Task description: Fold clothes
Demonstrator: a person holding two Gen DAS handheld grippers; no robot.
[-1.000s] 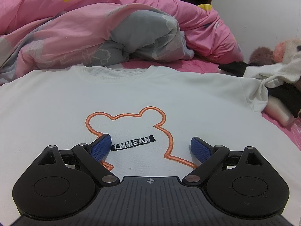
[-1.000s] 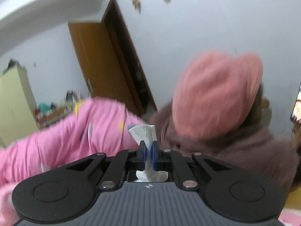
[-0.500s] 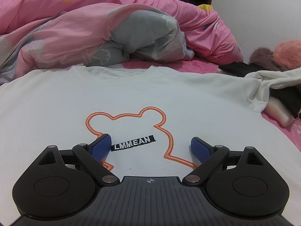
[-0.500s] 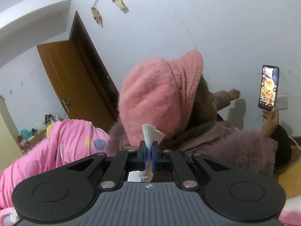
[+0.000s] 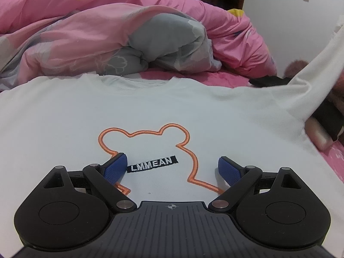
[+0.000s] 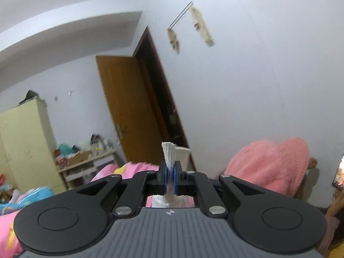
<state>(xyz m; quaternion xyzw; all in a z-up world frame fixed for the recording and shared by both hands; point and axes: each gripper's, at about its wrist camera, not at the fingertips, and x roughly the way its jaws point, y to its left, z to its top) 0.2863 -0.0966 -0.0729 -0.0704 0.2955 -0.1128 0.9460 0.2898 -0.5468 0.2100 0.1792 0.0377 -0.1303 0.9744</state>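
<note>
Risen since a second ago: right gripper [image 6: 169, 173], blue pads pressed together on a ribbed white cuff of the white cotton T-shirt [image 5: 172, 111], now aimed at a pale plaster wall rather than at a fuzzy pink knitted hat [image 6: 271, 167], seen low at 4 o'clock. Lifted too: soft white sleeve [image 5: 318, 68], stretched taut toward 2 o'clock in the left wrist view, where earlier crumpled on the bed. Unmoved: left gripper [image 5: 172, 167], black linkage arms spread wide, textured blue pads [image 5: 116, 167] resting just over the shirt's chest, nothing between them. Spread flat and smooth across the pink bed sheet [image 5: 335, 154], ribbed round collar at 12 o'clock. Stitched on the front: raised orange bear outline [image 5: 146, 131] and a small black rectangular label [image 5: 152, 163] with white lettering, between the pads. Bunched at 11 o'clock beyond the collar: puffy pink and grey floral duvet [image 5: 120, 34]. Behind, in the right wrist view: glossy brown wooden door [image 6: 129, 107] at 10 o'clock.
</note>
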